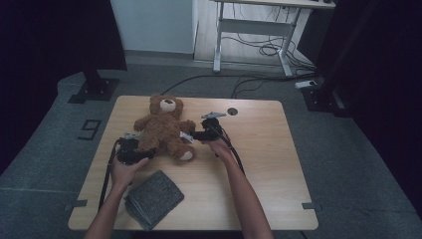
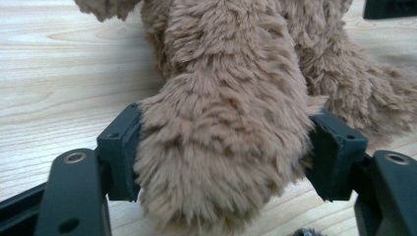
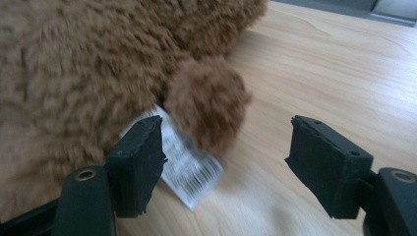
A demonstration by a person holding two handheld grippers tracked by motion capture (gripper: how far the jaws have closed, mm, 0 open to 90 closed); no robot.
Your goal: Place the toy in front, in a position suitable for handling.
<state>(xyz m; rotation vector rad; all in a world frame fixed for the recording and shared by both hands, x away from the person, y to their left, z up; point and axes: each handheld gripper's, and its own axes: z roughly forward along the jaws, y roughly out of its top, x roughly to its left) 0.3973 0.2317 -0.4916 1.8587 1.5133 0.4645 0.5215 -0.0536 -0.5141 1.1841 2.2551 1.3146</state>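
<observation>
I have the teddy bear [image 1: 164, 130] lying on the counter [image 1: 259, 164], above the grey cloth [image 1: 153, 198]. My left gripper's [image 1: 149, 152] fingers clamp its leg. The right gripper [image 1: 193, 135] gapes beside its tag [image 3: 189, 164]; I should centre the arm before squeezing.

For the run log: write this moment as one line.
left tool: shut on bear leg | right tool: open by bear's tag | cloth: untouched

One brown teddy bear [image 1: 164, 127] lies on one wooden table [image 1: 268, 164], with one white label [image 3: 189, 167] at its side. One folded grey cloth [image 1: 153, 198] sits near the table's front edge. Two hand-held grippers, left gripper [image 1: 130, 151] and right gripper [image 1: 206, 130], are at the bear. One small dark round spot [image 1: 232, 111], perhaps a hole, marks the tabletop.
</observation>
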